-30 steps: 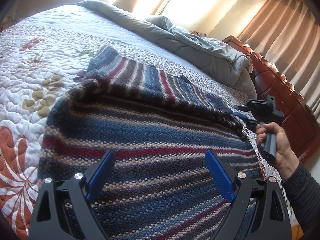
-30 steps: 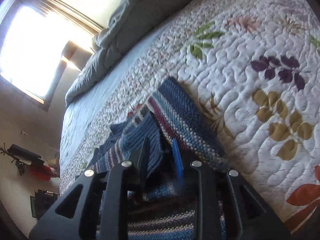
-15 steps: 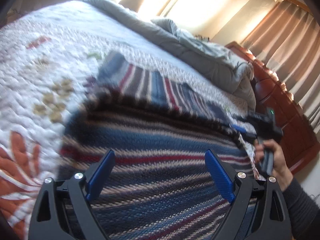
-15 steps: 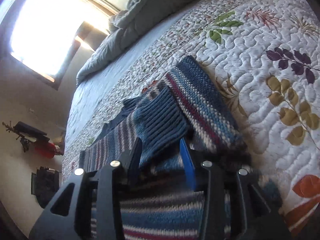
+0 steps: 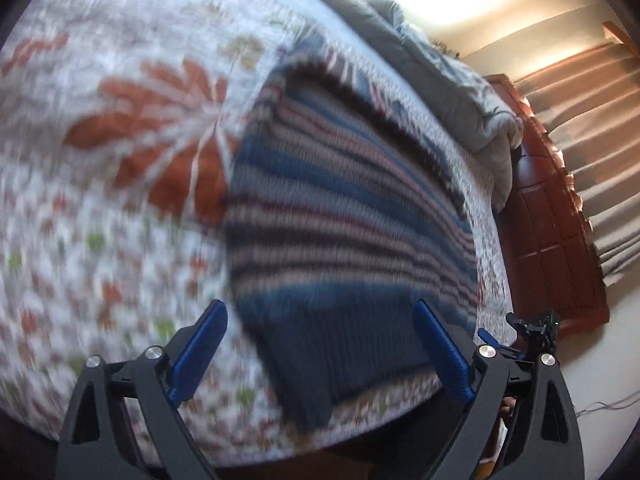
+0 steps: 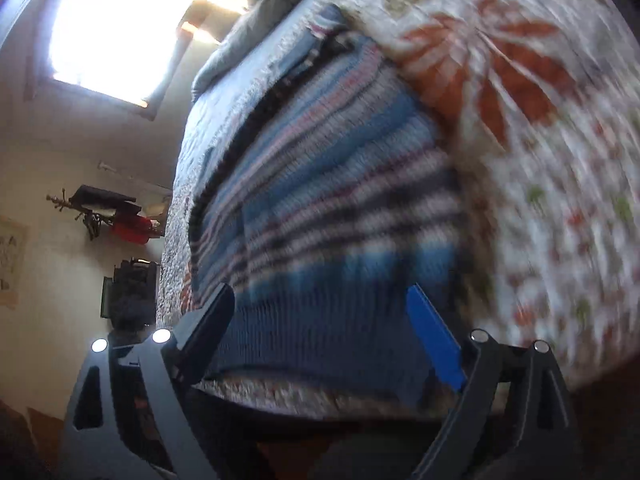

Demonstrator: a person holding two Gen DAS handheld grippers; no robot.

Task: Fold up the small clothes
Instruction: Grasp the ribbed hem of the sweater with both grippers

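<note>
A striped knit sweater (image 5: pixel 352 216) in blue, grey and red lies flat on the quilted bed, its dark blue ribbed hem nearest me; it also shows in the right wrist view (image 6: pixel 332 216). My left gripper (image 5: pixel 320 348) is open and empty, held back above the hem near the bed's edge. My right gripper (image 6: pixel 320 328) is open and empty too, above the hem at the sweater's other side. It also shows in the left wrist view (image 5: pixel 532 332) at the lower right. Both views are motion-blurred.
The floral quilt (image 5: pixel 100 200) covers the bed. A grey duvet (image 5: pixel 472 92) is bunched at the far side. A wooden footboard (image 5: pixel 560 220) and curtains (image 5: pixel 600 128) stand right. A bright window (image 6: pixel 132 28) and a coat rack (image 6: pixel 108 216) are on the wall.
My right gripper has let go of the sweater's sleeve and opened. Both grippers have pulled back toward the bed's near edge, so the whole sweater now lies in view.
</note>
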